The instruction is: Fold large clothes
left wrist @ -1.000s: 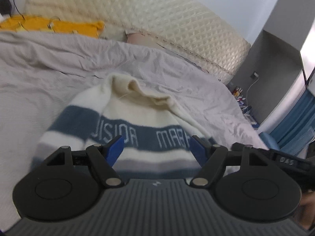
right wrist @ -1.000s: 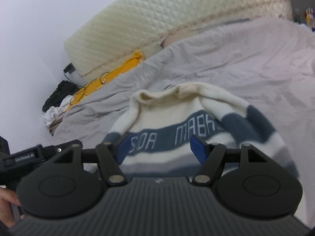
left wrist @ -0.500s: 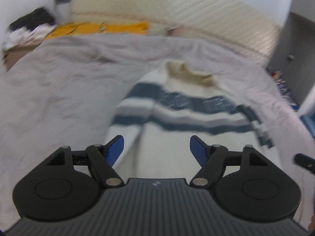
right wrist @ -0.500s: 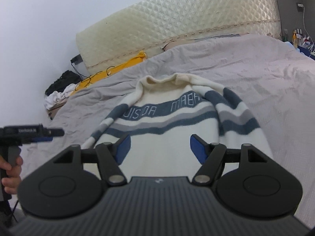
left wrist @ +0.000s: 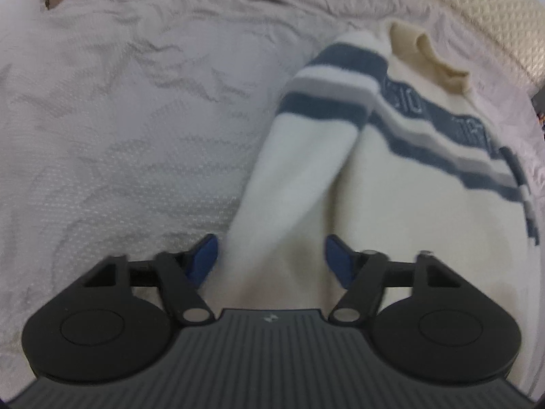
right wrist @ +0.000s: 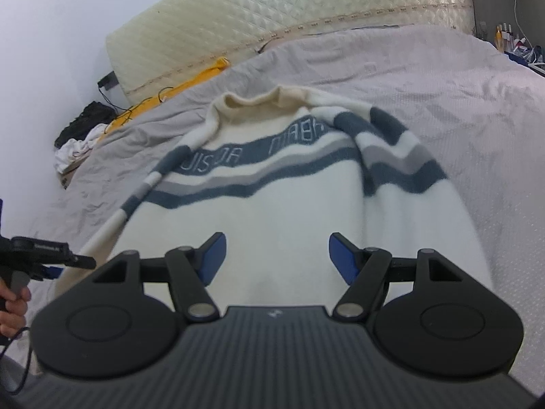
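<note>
A white sweater with blue and grey stripes (right wrist: 272,211) lies flat on the grey bedspread (right wrist: 442,95), collar toward the headboard. In the left wrist view the sweater (left wrist: 408,204) fills the right half, and its left sleeve (left wrist: 299,177) runs down between the fingers of my left gripper (left wrist: 270,259), which is open low over the sleeve. My right gripper (right wrist: 276,255) is open above the sweater's lower body, holding nothing. The left gripper also shows at the left edge of the right wrist view (right wrist: 44,250), beside the sleeve's end.
A quilted cream headboard (right wrist: 306,3) stands at the back. Yellow fabric (right wrist: 190,81) and a pile of dark and white clothes (right wrist: 81,136) lie at the bed's far left. Small bottles and cables (right wrist: 511,41) sit at the far right.
Both grippers have drawn back from the collar toward the hem. The left gripper has swung left and down over the left sleeve. Both stay open.
</note>
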### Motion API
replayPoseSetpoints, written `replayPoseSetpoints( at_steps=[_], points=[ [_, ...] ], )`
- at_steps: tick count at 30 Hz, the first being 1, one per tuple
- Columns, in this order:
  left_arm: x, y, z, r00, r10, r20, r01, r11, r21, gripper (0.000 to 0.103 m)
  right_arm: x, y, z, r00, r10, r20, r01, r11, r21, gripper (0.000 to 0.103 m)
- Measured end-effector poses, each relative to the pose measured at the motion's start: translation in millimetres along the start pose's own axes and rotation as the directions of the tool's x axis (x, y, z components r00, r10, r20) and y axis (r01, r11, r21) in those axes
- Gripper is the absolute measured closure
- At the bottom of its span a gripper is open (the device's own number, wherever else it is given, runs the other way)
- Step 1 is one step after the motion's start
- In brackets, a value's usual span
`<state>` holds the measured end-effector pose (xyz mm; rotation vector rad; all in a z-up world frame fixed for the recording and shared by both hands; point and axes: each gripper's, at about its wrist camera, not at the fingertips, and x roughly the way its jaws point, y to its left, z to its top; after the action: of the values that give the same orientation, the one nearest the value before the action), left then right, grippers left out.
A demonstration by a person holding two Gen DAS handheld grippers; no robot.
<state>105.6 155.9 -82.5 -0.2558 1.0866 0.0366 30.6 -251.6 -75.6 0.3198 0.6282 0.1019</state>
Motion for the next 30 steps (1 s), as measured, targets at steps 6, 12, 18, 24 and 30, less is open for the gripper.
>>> replayPoseSetpoints(
  at_steps=[6,12,18,24,30],
  points=[
    [9,13,22,1.0,0.006,0.024,-0.006,1.0,0.011,0.092,8,5,2,1.0,-0.001,0.017,0.001,0.999,-0.032,0.033],
    [-26,33,73,0.991,0.024,0.134,-0.025,1.0,0.006,0.095,18,9,5,1.0,-0.016,0.017,0.017,0.998,-0.058,0.033],
    [-46,73,139,0.963,0.148,0.226,-0.141,0.989,-0.047,0.095,21,1,11,0.999,-0.03,0.045,0.03,1.0,-0.001,0.034],
    [-13,110,191,0.933,0.279,0.228,-0.256,0.959,-0.126,0.095,24,-10,15,0.997,-0.028,0.071,0.025,0.999,0.037,0.034],
    [55,140,219,0.921,0.349,0.173,-0.319,0.931,-0.179,0.094,41,-15,20,0.994,-0.061,0.09,0.06,0.998,0.014,0.034]
  ],
)
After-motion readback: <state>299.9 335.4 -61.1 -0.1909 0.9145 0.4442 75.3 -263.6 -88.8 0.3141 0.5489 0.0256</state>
